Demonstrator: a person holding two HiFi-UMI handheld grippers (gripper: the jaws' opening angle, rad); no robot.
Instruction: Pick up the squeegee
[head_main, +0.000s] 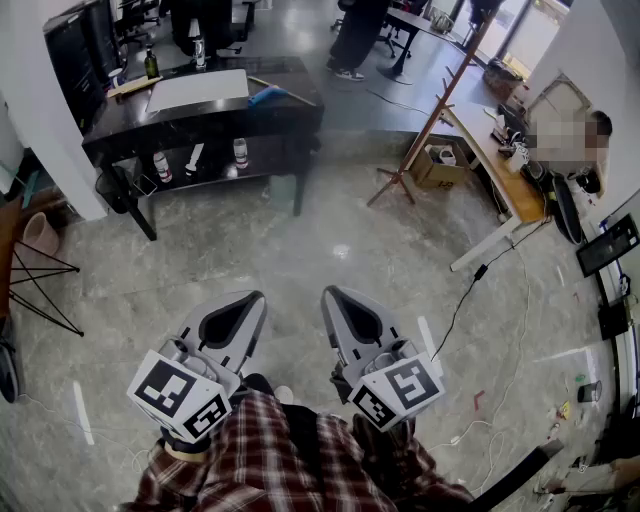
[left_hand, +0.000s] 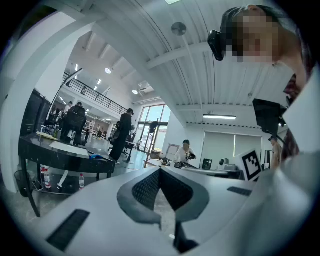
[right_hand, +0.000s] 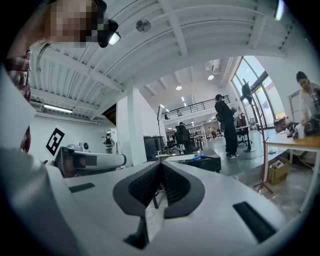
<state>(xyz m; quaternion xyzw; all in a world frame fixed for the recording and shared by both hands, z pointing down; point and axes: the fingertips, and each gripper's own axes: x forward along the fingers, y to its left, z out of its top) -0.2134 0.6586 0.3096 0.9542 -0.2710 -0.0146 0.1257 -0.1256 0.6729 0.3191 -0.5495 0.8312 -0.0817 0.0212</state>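
Observation:
A blue-headed tool (head_main: 268, 96), which looks like the squeegee, lies on the dark table (head_main: 200, 125) far ahead, beside a white sheet (head_main: 197, 89). It also shows as a blue spot on the table in the left gripper view (left_hand: 96, 156) and the right gripper view (right_hand: 200, 158). My left gripper (head_main: 258, 297) and right gripper (head_main: 328, 292) hang side by side over the floor, well short of the table. Both point level toward it. Each has its jaws shut with nothing between them (left_hand: 160, 170) (right_hand: 161, 164).
Bottles (head_main: 240, 152) stand on the table's lower shelf. A wooden coat stand (head_main: 430, 110), a cardboard box (head_main: 437, 165) and a light wood desk (head_main: 490, 150) are at the right. A cable (head_main: 470, 290) runs across the floor. People stand beyond the table.

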